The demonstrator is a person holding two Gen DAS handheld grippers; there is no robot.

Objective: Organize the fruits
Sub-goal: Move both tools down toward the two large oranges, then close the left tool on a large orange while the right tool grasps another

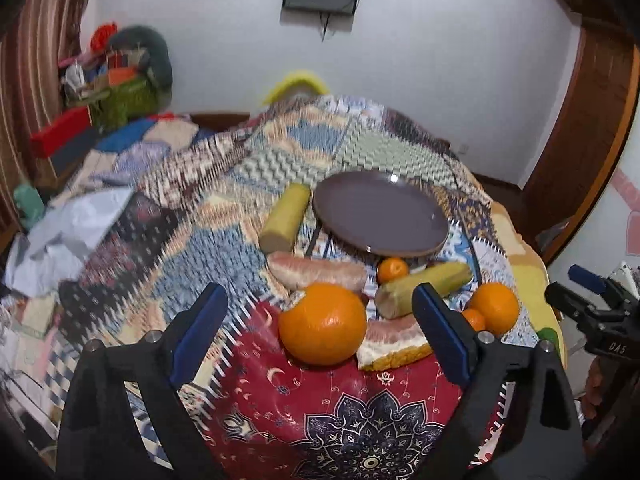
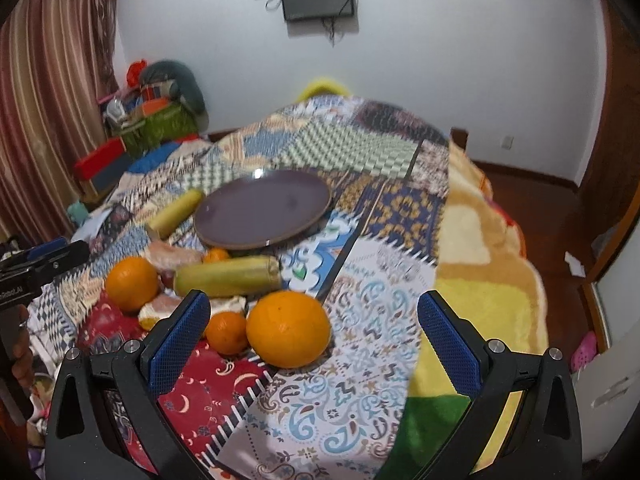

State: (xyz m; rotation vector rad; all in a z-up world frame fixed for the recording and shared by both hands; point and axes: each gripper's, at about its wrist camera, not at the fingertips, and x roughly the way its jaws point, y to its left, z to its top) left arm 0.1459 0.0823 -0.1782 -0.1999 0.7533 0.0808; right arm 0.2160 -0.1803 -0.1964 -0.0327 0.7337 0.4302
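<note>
The big round orange (image 1: 322, 324) sits straight ahead of the left gripper (image 1: 320, 334), whose blue jaws stand wide with nothing in them; the right gripper (image 2: 314, 340) is wide and empty too, near another orange (image 2: 288, 328); the round dark purple plate (image 1: 380, 213) lies farther back on the patchwork quilt (image 1: 192, 216); white walls stand behind.

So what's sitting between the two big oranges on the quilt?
A pomelo wedge and a small tangerine lie between the left orange and right orange, in the left wrist view.
</note>
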